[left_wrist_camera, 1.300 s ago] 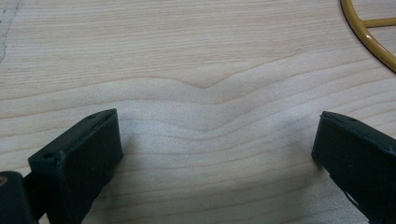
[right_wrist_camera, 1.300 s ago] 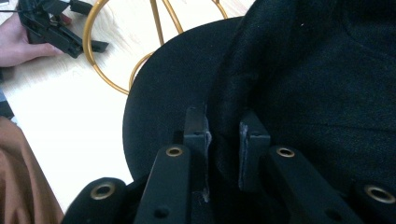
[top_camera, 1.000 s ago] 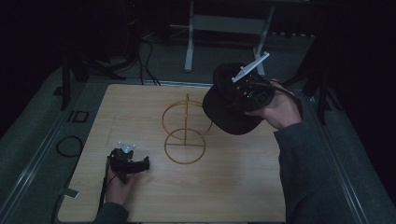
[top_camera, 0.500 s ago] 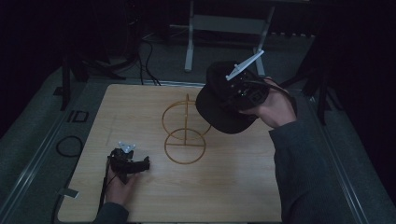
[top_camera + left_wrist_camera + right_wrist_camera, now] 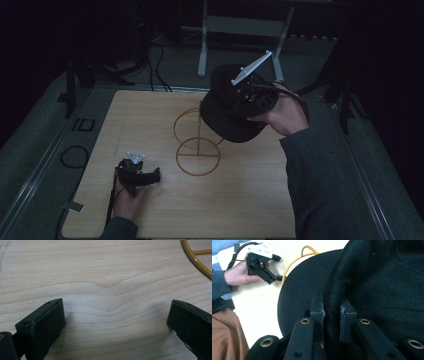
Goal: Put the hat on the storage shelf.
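Observation:
A black cap (image 5: pixel 227 120) hangs in the air over the upper ring of a yellow wire stand (image 5: pixel 198 150), with its brim toward the stand. My right gripper (image 5: pixel 248 99) is shut on a fold of the cap's fabric; in the right gripper view the two pads (image 5: pixel 332 312) pinch the cap (image 5: pixel 374 285) between them. My left gripper (image 5: pixel 150 176) lies on the table near the left front, left of the stand's base ring. Its jaws (image 5: pixel 115 322) stand wide open over bare wood, with the stand's base ring (image 5: pixel 197 262) at the top right.
The wooden table (image 5: pixel 240 200) has free room in front of and to the right of the stand. In the right gripper view the left hand with its gripper (image 5: pixel 262 265) lies beyond the stand (image 5: pixel 294 262). Dark floor, cables and a desk frame (image 5: pixel 240 25) surround the table.
My right hand has carried the cap leftward, from beside the stand to over its upper ring. The left gripper has stayed in place.

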The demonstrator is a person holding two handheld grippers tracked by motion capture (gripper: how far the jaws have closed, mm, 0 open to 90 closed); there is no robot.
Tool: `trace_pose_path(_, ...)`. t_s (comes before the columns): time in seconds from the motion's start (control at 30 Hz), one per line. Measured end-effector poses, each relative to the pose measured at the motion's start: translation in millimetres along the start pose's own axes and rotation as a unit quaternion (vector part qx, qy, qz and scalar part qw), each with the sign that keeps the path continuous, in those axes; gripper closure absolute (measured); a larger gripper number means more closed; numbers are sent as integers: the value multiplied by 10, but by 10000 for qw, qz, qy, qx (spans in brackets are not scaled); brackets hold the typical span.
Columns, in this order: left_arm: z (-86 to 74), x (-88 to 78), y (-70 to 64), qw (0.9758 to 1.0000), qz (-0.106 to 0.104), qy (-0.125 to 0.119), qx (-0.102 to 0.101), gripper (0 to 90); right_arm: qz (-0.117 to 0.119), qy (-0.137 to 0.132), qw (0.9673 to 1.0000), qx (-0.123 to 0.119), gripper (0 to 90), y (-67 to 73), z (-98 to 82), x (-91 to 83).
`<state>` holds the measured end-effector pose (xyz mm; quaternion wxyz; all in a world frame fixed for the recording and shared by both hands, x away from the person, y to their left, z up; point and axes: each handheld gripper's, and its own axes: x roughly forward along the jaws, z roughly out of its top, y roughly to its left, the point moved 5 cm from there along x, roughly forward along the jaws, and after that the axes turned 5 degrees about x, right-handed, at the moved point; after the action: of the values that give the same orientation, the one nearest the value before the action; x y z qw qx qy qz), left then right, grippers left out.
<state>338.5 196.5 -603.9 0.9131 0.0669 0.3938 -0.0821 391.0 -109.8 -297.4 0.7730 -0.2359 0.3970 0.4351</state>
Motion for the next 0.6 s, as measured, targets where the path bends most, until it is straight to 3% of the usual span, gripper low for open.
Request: trace_pose_path(0.6, -1, 0, -2, 10000, -1, -1, -10, 12, 128, 6, 9997, -206, 775, 161, 165, 100)
